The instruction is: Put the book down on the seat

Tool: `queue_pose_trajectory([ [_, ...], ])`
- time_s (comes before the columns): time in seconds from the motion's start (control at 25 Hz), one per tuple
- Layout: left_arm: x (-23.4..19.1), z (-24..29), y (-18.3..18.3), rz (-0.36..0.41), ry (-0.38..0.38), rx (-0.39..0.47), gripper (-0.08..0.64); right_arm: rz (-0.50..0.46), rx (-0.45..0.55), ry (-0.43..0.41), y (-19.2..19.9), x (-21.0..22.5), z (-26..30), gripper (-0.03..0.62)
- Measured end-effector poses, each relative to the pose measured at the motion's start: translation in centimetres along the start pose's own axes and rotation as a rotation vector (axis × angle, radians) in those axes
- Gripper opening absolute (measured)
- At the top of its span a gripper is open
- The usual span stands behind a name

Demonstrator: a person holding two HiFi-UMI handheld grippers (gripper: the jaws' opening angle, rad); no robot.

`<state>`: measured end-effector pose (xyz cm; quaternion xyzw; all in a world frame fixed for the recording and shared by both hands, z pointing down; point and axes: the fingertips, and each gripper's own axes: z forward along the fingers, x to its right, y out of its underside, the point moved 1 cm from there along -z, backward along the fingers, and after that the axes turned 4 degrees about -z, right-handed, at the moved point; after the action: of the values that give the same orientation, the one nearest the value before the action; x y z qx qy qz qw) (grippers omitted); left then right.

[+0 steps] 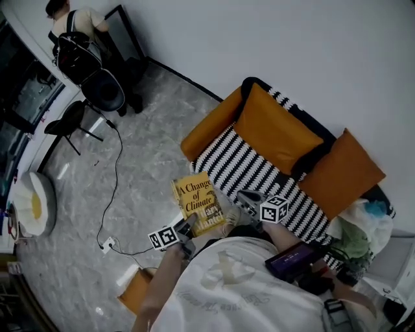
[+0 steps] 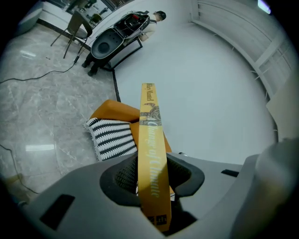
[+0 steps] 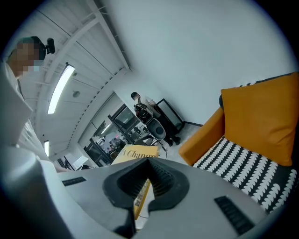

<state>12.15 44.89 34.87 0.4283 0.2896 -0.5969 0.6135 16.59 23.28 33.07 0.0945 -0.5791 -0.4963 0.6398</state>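
Note:
The yellow book (image 1: 198, 201) titled "A Change of Climate" hangs over the floor just off the sofa's front left edge. My left gripper (image 1: 187, 227) is shut on its lower edge. In the left gripper view the book's spine (image 2: 152, 154) stands upright between the pads of that gripper (image 2: 152, 179). The black-and-white striped seat (image 1: 240, 168) lies to the book's right and shows beyond the spine (image 2: 112, 137). My right gripper (image 1: 248, 196) hovers over the seat's front edge beside the book. Its tips (image 3: 148, 163) meet, and the book's cover (image 3: 138, 152) shows just beyond them.
Two orange cushions (image 1: 275, 130) lean on the sofa back, and an orange arm (image 1: 211, 126) bounds the seat's left end. A bag of clutter (image 1: 360, 230) sits at the sofa's right. A cable (image 1: 117, 188) runs over the grey floor. A person (image 1: 68, 16) and chairs (image 1: 97, 84) are far off.

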Motion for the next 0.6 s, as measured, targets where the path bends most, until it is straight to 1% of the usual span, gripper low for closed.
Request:
queue_pose_trajectory([
  [0.16,1.0,2.4,-2.5,0.029,-0.012,-0.047,0.147,0.031,0.011,0.019,-1.3,2.1,1.0,0.015],
  [0.36,2.0,5.1,-5.6,0.056,-0.016,-0.064,0.147,0.056,0.038,0.032,-2.9,4.3,1.6,0.015],
  [0.48,2.7,7.1,-6.4,0.067,-0.023,-0.092,0.147,0.07,0.055,0.045,-4.0,6.2,1.4,0.015],
  [0.6,3.4,7.7,-7.1,0.075,-0.021,-0.117,0.147,0.083,0.063,0.058,-4.3,6.8,1.3,0.015],
])
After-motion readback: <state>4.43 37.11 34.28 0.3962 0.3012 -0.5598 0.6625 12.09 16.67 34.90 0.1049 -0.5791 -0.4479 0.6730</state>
